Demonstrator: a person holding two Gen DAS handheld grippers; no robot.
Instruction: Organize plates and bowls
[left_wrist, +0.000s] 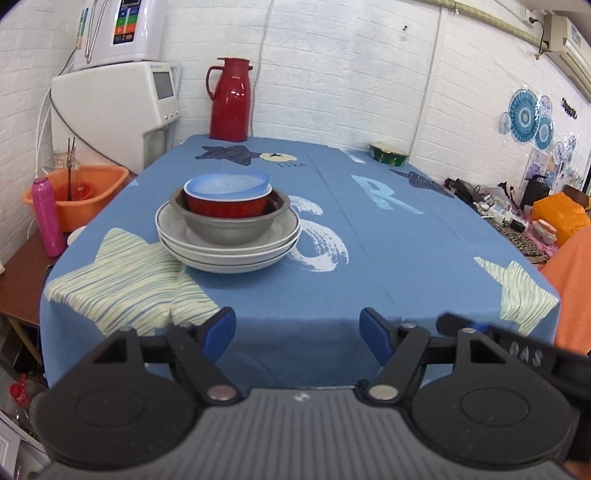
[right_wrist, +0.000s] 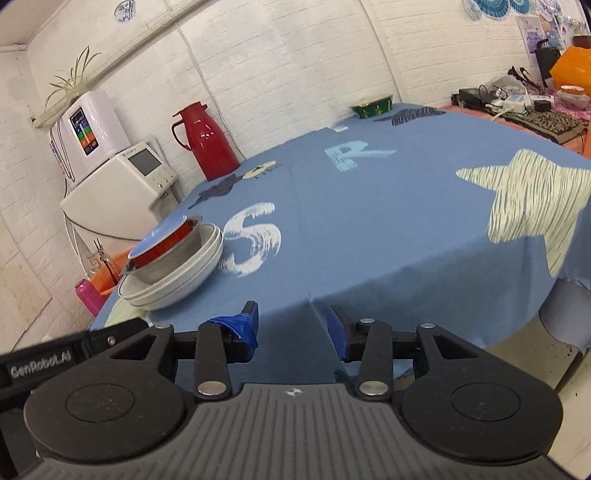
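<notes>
1. A blue tablecloth (left_wrist: 369, 266) printed with stars and letters is covering the whole table and hanging over its near edge.
2. A white appliance (left_wrist: 110, 107) is standing beyond the table's far left corner, carrying a second white unit (left_wrist: 118, 29) with a coloured panel.
3. An orange basin (left_wrist: 88, 195) is sitting left of the table, holding a glass bottle with dark sticks in it; a pink bottle (left_wrist: 46, 218) is standing upright just beside it.
4. A red jug (left_wrist: 229, 101) is standing at the table's far edge.
5. The white plates (left_wrist: 229, 254) are lying stacked on the table's left half, near a pale star.
6. A grey metal bowl (left_wrist: 225, 229) is nesting on the plates.
7. A red bowl (left_wrist: 225, 208) is sitting inside the grey one.
8. A pale blue bowl (left_wrist: 227, 186) is resting tilted in the red one, topping the stack.
9. A green patterned bowl (left_wrist: 389, 154) is sitting alone at the far right.
10. The left gripper (left_wrist: 297, 328) is hovering off the near edge, spread wide, gripping nothing.
11. The right gripper (right_wrist: 293, 325) is hanging parted likewise, empty.
</notes>
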